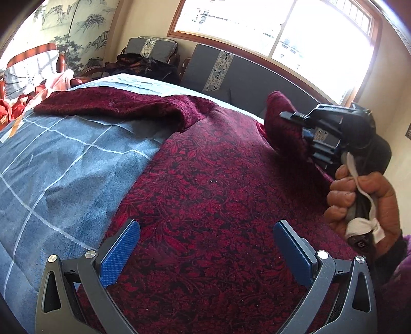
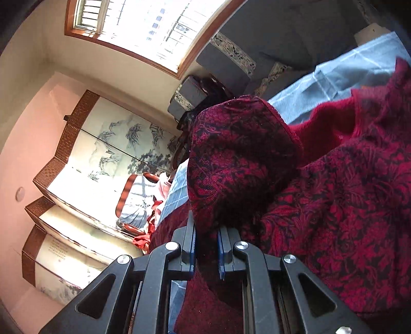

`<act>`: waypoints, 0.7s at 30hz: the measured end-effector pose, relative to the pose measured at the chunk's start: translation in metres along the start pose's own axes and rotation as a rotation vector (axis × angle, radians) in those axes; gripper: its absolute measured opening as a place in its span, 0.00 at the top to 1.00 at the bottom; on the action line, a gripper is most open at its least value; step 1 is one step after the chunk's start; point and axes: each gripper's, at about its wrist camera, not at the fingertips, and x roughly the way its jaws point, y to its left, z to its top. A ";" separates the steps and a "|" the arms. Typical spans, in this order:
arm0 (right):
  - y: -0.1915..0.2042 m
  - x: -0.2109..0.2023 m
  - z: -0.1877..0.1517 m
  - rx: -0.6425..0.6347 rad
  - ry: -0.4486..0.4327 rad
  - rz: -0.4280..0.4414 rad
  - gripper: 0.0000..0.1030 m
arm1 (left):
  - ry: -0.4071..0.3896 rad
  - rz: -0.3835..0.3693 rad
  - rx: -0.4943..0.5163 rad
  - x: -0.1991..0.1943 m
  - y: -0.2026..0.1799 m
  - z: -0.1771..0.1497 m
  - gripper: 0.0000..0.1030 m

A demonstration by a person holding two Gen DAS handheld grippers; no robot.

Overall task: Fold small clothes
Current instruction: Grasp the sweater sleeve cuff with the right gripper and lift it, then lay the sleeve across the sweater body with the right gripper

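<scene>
Garment is looking like woven cloth, dark red floral jacquard, matt, slightly rough; its turned-back inside is showing fuzzy and plain. Bed cover is reading as soft matt cotton, blue with white grid lines. Left gripper is showing matt black plastic arms, shiny metal pivot pins, blue textured pads. Right gripper: same build. White cloth strip is wrapping its handle. Window frame is looking like varnished wood.

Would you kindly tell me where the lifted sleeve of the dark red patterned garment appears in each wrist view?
Left wrist view: the sleeve is at upper right, pinched in the right tongs.
Right wrist view: it fills the centre, rising from those tongs.
Shared landmark: the window.
</scene>
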 end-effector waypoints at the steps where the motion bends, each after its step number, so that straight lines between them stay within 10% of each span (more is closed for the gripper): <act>1: -0.001 0.006 -0.005 0.007 0.020 -0.004 0.87 | -0.001 -0.006 -0.002 0.000 0.000 0.000 0.00; 6: -0.013 0.018 -0.024 -0.036 0.090 -0.085 0.83 | 0.000 -0.026 -0.018 0.000 0.003 0.000 0.00; 12: 0.007 -0.014 -0.033 -0.094 0.117 -0.015 0.55 | 0.003 -0.037 -0.028 0.001 0.005 0.001 0.00; 21: 0.005 -0.031 -0.007 -0.065 0.070 -0.122 0.51 | -0.001 -0.030 -0.034 0.000 0.006 0.000 0.00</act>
